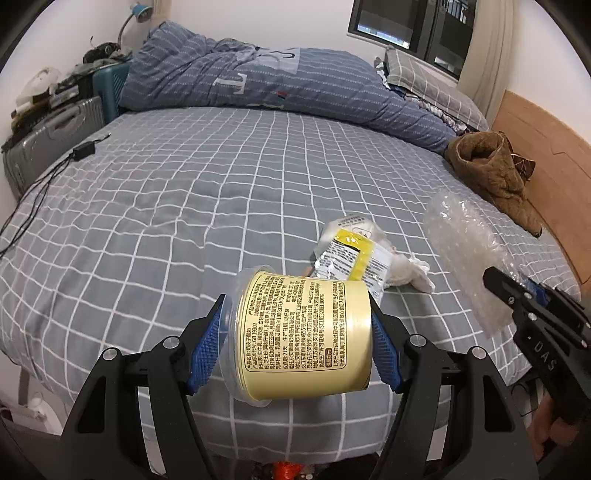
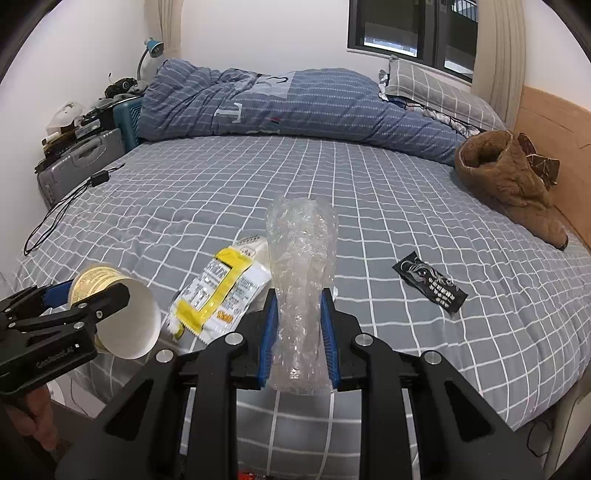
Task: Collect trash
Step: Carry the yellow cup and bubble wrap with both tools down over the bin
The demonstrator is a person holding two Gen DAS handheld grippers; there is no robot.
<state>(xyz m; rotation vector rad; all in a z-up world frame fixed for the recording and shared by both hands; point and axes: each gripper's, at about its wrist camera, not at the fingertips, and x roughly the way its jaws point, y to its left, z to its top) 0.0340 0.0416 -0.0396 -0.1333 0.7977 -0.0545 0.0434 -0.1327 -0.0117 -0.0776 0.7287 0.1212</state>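
A: What did the tongs have?
B: The left gripper point(image 1: 295, 332) was clamped on the yellow cup point(image 1: 303, 332); the right gripper point(image 2: 297, 332) pinched the bubble wrap point(image 2: 301, 288), both lifted above the bed point(image 2: 406, 192).
A: What was left?
B: The yellow wrapper point(image 2: 221, 291) and a tissue point(image 1: 410, 273) lay between the tongs, the black sachet point(image 2: 430, 284) right of them.

You face a bed point(image 2: 332, 192) dressed in a grey sheet with a white grid, a blue striped duvet point(image 2: 295, 107) heaped along its far side and a checked pillow point(image 2: 439, 92) by the wooden headboard point(image 2: 554, 122). Behind it stand white walls, a dark-framed window point(image 2: 410, 29) with pale curtains point(image 2: 498, 48), a blue desk lamp point(image 2: 153, 48) and a grey suitcase point(image 2: 81, 162).
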